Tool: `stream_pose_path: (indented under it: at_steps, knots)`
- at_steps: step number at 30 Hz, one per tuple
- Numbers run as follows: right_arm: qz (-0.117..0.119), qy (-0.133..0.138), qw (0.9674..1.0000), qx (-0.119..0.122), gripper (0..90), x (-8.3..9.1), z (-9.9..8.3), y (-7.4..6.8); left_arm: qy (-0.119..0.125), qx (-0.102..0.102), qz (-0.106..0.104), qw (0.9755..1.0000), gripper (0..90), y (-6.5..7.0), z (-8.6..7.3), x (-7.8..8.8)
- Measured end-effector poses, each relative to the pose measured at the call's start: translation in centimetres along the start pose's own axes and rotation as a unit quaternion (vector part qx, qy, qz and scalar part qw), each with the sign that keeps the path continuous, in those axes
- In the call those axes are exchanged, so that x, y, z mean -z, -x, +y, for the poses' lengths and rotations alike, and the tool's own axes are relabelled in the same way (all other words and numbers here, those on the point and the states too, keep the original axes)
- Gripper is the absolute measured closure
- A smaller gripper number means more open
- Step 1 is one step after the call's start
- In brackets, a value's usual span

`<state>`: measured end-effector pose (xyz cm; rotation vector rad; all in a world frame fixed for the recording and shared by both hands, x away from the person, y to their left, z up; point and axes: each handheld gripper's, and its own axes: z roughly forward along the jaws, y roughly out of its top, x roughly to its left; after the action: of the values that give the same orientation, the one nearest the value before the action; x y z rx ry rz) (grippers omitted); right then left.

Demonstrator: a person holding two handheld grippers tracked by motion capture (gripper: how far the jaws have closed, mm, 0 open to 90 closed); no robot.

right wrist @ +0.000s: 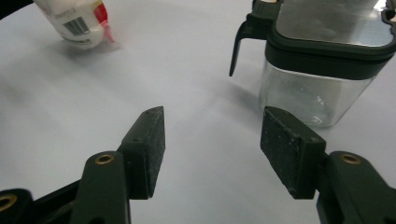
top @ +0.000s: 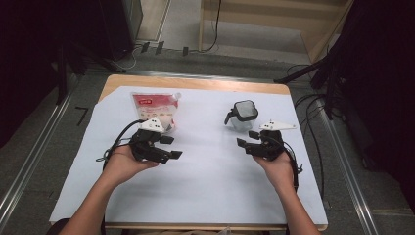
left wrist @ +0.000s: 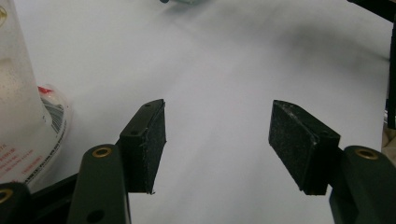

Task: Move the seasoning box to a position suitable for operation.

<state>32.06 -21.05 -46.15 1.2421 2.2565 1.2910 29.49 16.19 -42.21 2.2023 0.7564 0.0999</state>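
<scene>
1. The left gripper (top: 169, 147) rests in the person's left hand (top: 122, 164) over the left half of the desk, jaws standing well apart with nothing between them; in the left gripper view its pads (left wrist: 152, 144) frame only bare white sheet
2. The right gripper (top: 247, 138) sits in the right hand (top: 276, 164) over the right half, jaws likewise parted wide and empty; its pads (right wrist: 152, 149) touch nothing
3. The two grippers point inward, toward each other, across the middle of the desk
4. The red-and-white pouch (top: 154, 108) lies flat near the far left corner of the white sheet (top: 210, 171), just behind the left gripper; its long axis runs from the far edge toward the near edge, with its spout cap (top: 177, 96) at the far right corner of the pouch
5. In the left gripper view the pouch (left wrist: 23, 126) lies just left of the left jaw, apart from it
6. The clear jar with a black lid (top: 243, 115) stands upright toward the far right of the desk, just behind the right gripper; its black handle (top: 228, 117) points to the desk's left
7. In the right gripper view the jar (right wrist: 322, 60) stands just ahead of the right jaw, not touched
8. The middle and near part of the sheet lie bare between and before the hands, giving open room; the wooden desk edge (top: 195, 82) shows beyond the sheet at the far side
</scene>
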Motion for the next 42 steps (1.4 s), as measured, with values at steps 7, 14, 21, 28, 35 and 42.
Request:
stream_pose_path:
  at_steps: [7,14,21,28,35,42]
  knots:
    - [-0.001,0.007,0.9997,-0.024,40.2,0.0,0.3,0.9,-0.005,0.005,-0.002,1.0000,37.7,0.2,-0.2,0.2]
    - [-0.030,0.008,0.9993,-0.023,38.5,-0.4,0.6,2.1,0.000,0.007,-0.012,0.9999,37.6,0.3,-0.2,0.5]
    - [-0.055,0.019,0.9981,-0.020,36.4,-0.6,1.3,3.0,-0.002,0.001,-0.006,1.0000,37.3,0.6,0.0,0.9]
    - [-0.059,0.016,0.9968,-0.051,29.7,-1.4,1.4,3.9,-0.006,-0.001,-0.005,1.0000,37.3,0.7,-0.1,0.7]
    - [-0.079,0.029,0.9944,-0.064,13.1,-2.7,2.2,4.7,-0.006,-0.001,-0.004,1.0000,37.3,0.7,-0.1,0.7]
    - [-0.085,0.020,0.9941,-0.064,6.8,-3.9,2.3,5.0,-0.017,-0.003,0.005,0.9998,37.3,0.6,-0.2,0.5]
